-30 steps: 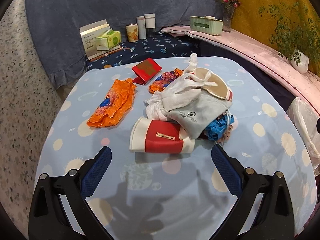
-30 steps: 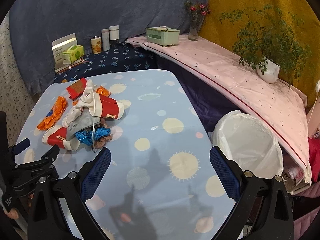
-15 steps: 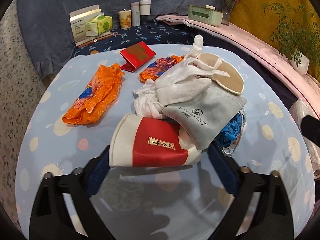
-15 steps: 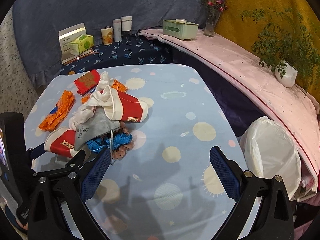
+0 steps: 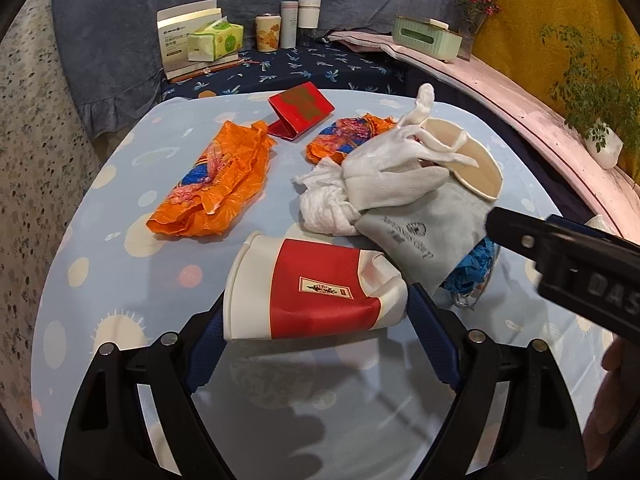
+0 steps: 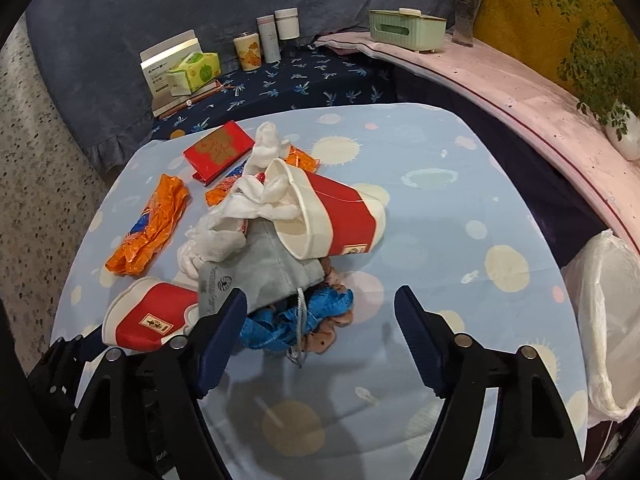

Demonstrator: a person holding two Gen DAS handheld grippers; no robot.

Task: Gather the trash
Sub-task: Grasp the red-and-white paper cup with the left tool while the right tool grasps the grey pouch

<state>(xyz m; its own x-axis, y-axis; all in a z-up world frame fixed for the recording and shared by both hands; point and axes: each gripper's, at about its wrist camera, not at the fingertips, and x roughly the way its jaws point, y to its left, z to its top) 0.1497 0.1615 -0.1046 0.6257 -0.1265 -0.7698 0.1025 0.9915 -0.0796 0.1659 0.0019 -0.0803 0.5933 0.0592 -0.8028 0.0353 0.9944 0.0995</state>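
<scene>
A crushed red-and-white paper cup [image 5: 316, 300] lies on its side on the blue dotted tablecloth [image 5: 132, 304]. My left gripper [image 5: 316, 320] is open, its blue pads on either side of this cup, which also shows in the right wrist view [image 6: 150, 318]. Behind it lies a pile: a grey pouch [image 5: 424, 236], a white glove [image 5: 396, 176], crumpled tissue [image 5: 324, 200], a second paper cup [image 6: 332, 216] and blue trash [image 6: 276, 324]. My right gripper [image 6: 320, 312] is open and empty just in front of the blue trash and pouch.
Two orange wrappers [image 5: 216, 184] [image 5: 348, 136] and a red packet [image 5: 302, 110] lie further back. A white-lined trash bin [image 6: 608, 320] stands off the table's right edge. Boxes and tins [image 5: 200, 40] sit on the dark bench behind; a pink ledge [image 6: 520, 92] with plants runs on the right.
Both grippers moved forward toward the pile. The left gripper's open fingers now straddle the near paper cup; the right gripper closed in on the blue trash and entered the left view.
</scene>
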